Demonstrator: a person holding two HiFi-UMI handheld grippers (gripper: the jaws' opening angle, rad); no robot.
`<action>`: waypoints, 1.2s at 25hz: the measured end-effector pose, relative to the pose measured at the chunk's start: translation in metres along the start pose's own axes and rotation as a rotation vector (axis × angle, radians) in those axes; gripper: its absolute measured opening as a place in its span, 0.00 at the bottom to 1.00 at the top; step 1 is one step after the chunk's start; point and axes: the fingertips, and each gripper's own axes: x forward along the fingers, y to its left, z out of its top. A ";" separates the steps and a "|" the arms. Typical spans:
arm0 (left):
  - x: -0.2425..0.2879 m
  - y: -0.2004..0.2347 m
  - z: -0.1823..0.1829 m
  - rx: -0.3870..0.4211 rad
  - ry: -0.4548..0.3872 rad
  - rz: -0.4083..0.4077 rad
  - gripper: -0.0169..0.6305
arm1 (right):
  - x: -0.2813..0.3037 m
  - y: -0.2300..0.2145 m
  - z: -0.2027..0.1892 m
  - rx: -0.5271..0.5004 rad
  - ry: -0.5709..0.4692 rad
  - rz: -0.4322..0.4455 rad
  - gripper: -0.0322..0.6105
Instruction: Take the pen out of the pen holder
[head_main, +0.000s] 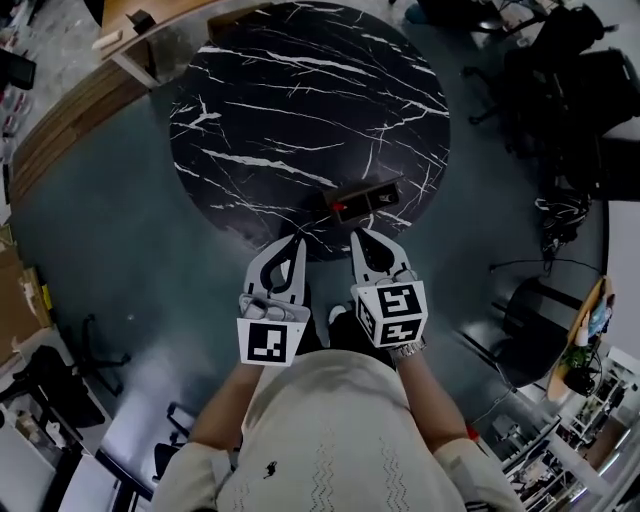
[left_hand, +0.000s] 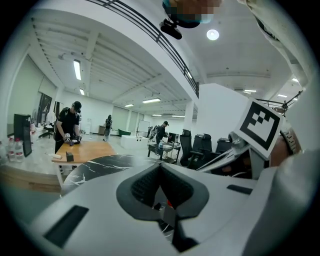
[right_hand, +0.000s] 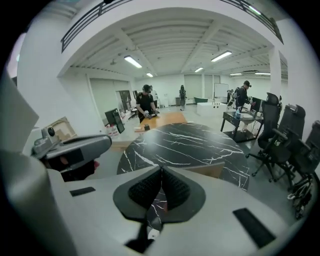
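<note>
Tools both pressed shut and empty: left tool (head_main: 288, 243) and right tool (head_main: 362, 238) hang side by side at the near edge of a round black table (head_main: 300, 100). Just beyond the right tool sits the pen holder (head_main: 368, 192). A red spot at its left end is probably the pen (head_main: 340, 207). Nothing is gripped yet, so the reach, grasp and lift all remain.

A round black table (head_main: 300, 110) veined with white stands on a grey floor (head_main: 110, 260). Beyond it, a person in dark clothes (left_hand: 67, 127) bends over a wooden desk (left_hand: 85, 149). Black office chairs (right_hand: 280, 135) cluster to one side. Strip lights (left_hand: 76, 70) run along the white ceiling.
</note>
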 end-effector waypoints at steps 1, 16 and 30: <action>0.003 0.002 -0.002 -0.003 0.006 -0.002 0.04 | 0.007 -0.001 -0.005 -0.009 0.024 -0.008 0.08; 0.023 0.014 -0.017 -0.029 0.061 -0.048 0.04 | 0.083 -0.007 -0.066 0.025 0.303 -0.012 0.19; 0.022 0.029 -0.033 -0.053 0.100 -0.022 0.04 | 0.113 -0.015 -0.067 -0.006 0.343 -0.107 0.24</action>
